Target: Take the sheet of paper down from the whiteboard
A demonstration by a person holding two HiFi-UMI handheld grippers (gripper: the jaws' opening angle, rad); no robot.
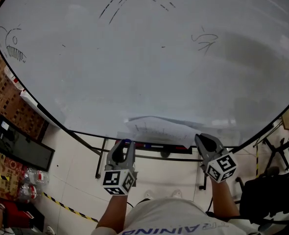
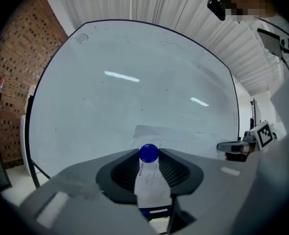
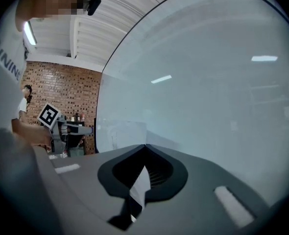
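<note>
In the head view, the sheet of paper (image 1: pixel 159 129) lies at the bottom edge of the whiteboard (image 1: pixel 144 58), about midway along it. The left gripper (image 1: pixel 123 145) is just below the sheet's left end, and the right gripper (image 1: pixel 202 139) is at the sheet's right end.

In the left gripper view, the jaws are clamped on what looks like a white pen (image 2: pixel 149 173) with a blue cap, pointing at the board. The sheet shows beyond it, low on the board.

In the right gripper view, the jaws are closed tight with a white sliver of the sheet pinched between them.

So the grip on the paper looks made. I cannot tell whether the sheet is fastened to the board anywhere. What seems left is to draw it clear of the board and bring it down.
</note>
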